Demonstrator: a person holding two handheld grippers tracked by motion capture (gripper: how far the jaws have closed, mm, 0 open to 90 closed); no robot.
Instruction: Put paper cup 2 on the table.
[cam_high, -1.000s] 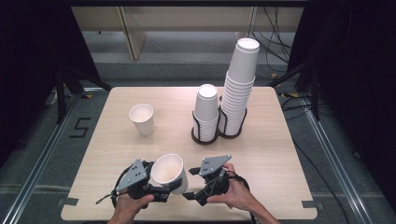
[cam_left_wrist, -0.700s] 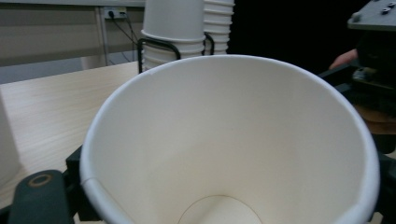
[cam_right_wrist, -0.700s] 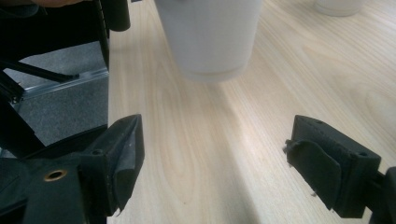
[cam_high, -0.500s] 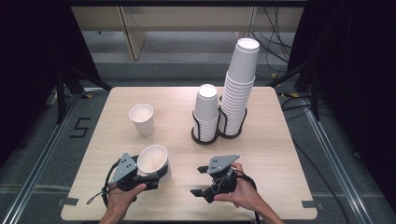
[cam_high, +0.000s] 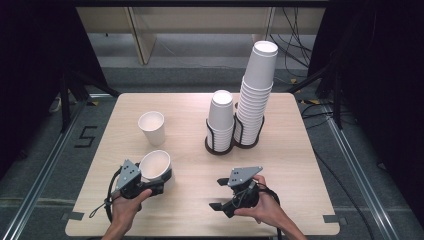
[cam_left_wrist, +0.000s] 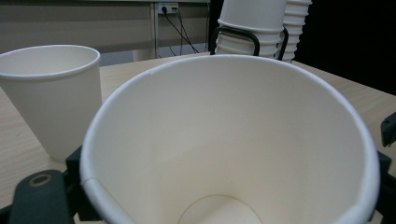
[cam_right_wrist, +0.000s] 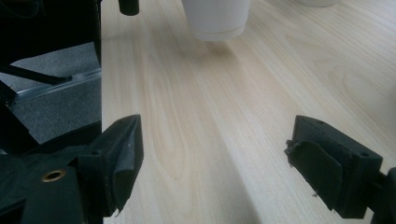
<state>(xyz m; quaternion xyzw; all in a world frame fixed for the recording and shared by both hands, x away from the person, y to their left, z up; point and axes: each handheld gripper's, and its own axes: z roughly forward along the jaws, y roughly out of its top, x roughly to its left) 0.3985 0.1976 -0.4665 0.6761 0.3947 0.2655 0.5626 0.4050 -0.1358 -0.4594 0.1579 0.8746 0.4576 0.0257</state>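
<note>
A: Two grippers low over the table (cam_high: 295, 150), near the front edge. Left gripper (cam_high: 161, 184) clamped on a paper cup (cam_high: 155, 165), mouth tilted up toward its own camera (rim huge in the left gripper view (cam_left_wrist: 233, 140)).

B: Yep, gripped by the sides, just in front of the loose cup (cam_high: 151, 127) standing upright, slightly apart from it. Right gripper (cam_high: 218, 194)?

A: Jaws wide apart, nothing between them, just bare wood underneath (cam_right_wrist: 210, 140).

B: Further back, short cup stack (cam_high: 221, 117) and tall cup stack (cam_high: 256, 95), upside down, side by side in black wire holders.
</note>
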